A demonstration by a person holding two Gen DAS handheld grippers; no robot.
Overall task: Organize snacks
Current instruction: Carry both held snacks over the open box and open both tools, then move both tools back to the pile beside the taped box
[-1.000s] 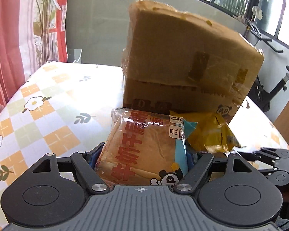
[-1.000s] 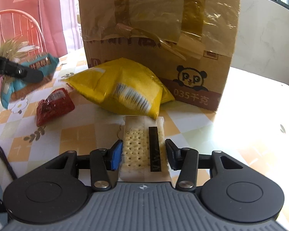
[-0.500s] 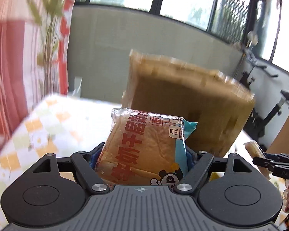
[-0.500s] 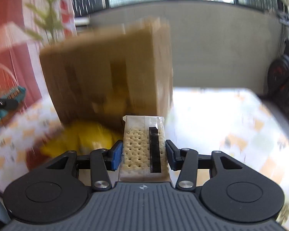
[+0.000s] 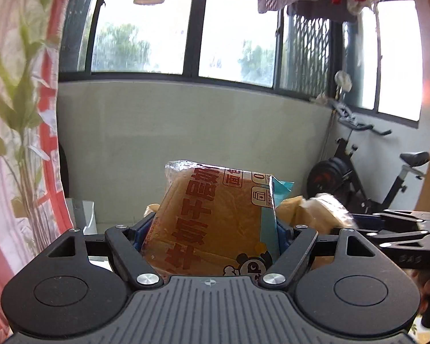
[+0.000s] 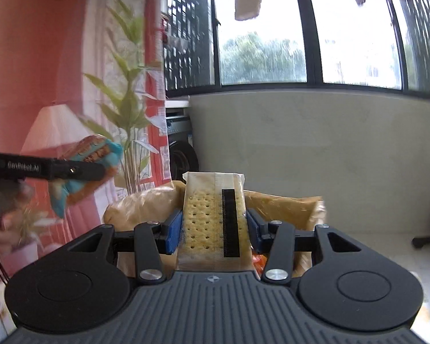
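Two snacks are in hand above the box [image 6: 286, 203]: left claw [image 5: 212, 229] clamps the bread pack [image 5: 215, 223], right claw [image 6: 213, 226] the crackers [image 6: 212, 218]; neither is dropped in yet.

The bread packet [image 5: 215, 223] is glossy clear plastic, as is the cracker packet [image 6: 213, 218]. Each tool [image 5: 210, 230] is matt black plastic. The box [image 6: 283, 206] is dull brown cardboard.

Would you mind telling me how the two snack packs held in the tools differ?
The bread pack in the left tool is broad and orange-brown with red lettering; the cracker pack in the right tool is narrow, clear and pale, with a black strip. Both are gripped by their sides, near the open cardboard box.
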